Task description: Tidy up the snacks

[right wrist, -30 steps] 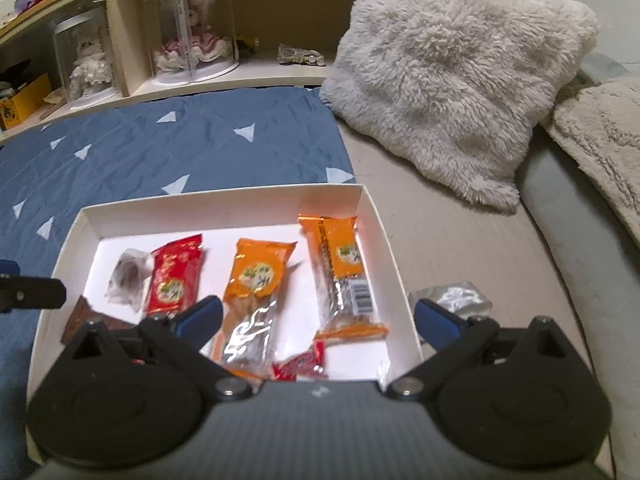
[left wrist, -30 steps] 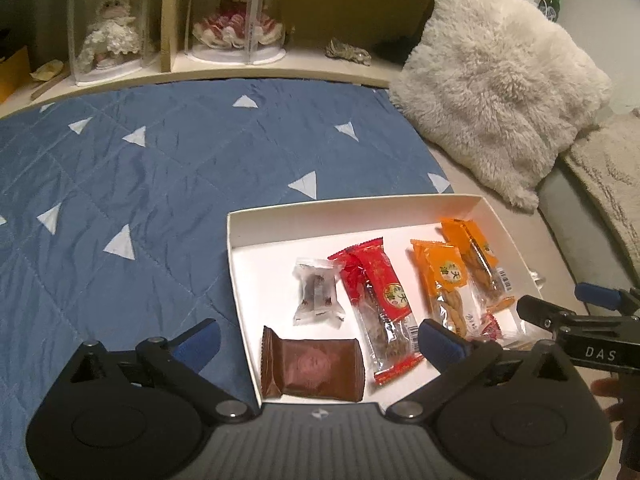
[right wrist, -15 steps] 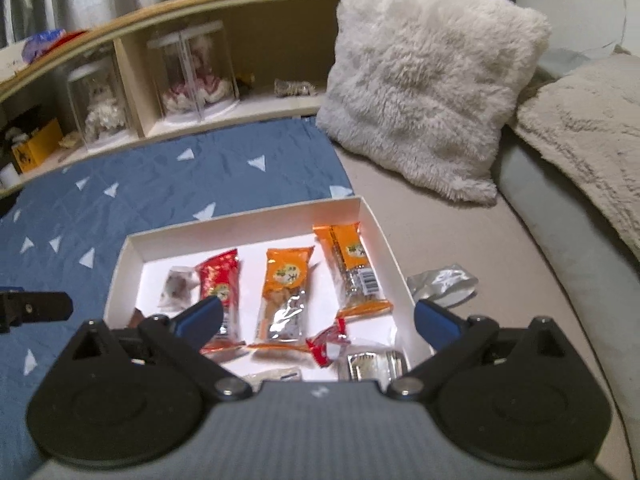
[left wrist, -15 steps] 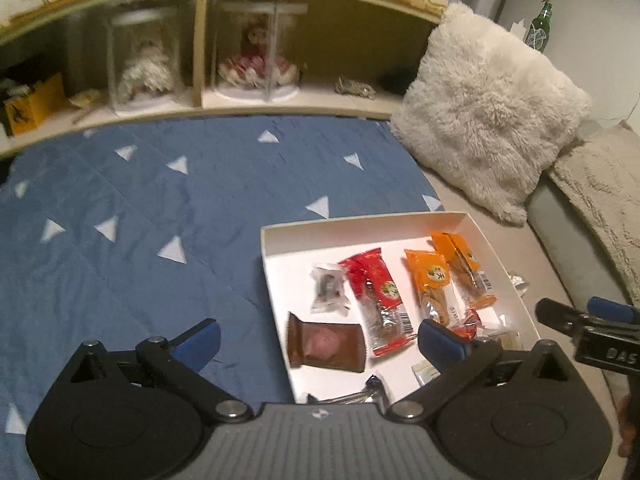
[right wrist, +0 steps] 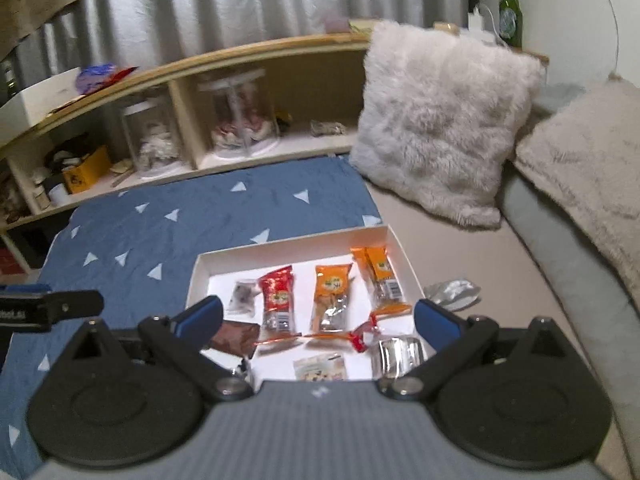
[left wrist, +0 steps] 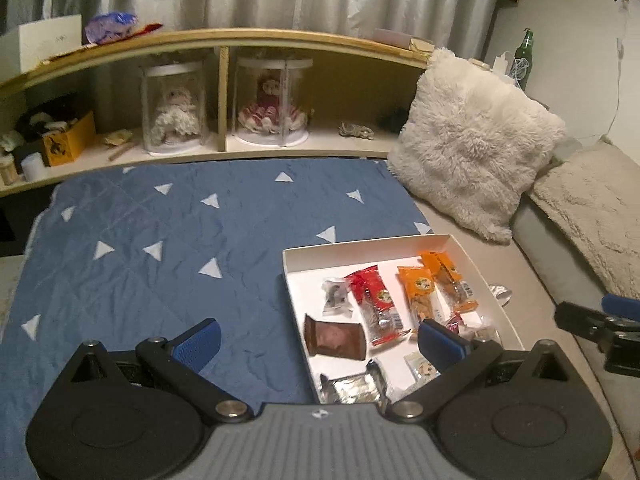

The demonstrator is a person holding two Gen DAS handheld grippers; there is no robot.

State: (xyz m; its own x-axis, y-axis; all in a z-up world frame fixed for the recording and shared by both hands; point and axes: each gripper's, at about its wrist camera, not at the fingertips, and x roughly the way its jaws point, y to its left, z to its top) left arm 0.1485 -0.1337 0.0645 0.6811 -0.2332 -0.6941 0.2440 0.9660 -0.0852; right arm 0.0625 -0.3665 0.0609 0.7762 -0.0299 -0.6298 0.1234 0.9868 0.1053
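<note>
A white box [left wrist: 360, 245] [right wrist: 296, 240] lies on the bed and holds several wrapped snacks: a red pack [left wrist: 374, 298] [right wrist: 277, 296], an orange pack [left wrist: 418, 290] [right wrist: 332, 286], an orange bar [left wrist: 450, 280] [right wrist: 380, 276], a brown pack [left wrist: 334, 336] and silver packs [left wrist: 354, 386] [right wrist: 400, 354]. A silver wrapper [right wrist: 452, 292] [left wrist: 500, 292] lies outside the box on its right. My left gripper [left wrist: 320, 342] is open and empty above the box's near left. My right gripper [right wrist: 316, 320] is open and empty above the box's near edge.
A blue quilt [left wrist: 160, 248] covers the bed to the left. A fluffy white pillow [left wrist: 472, 160] and a beige blanket [left wrist: 592, 208] lie at the right. A wooden shelf [left wrist: 240, 148] with doll cases runs along the back; a green bottle [right wrist: 510, 12] stands there.
Both grippers have pulled back and up from the box, so it looks smaller and more of the room shows. Both stayed open and empty.
</note>
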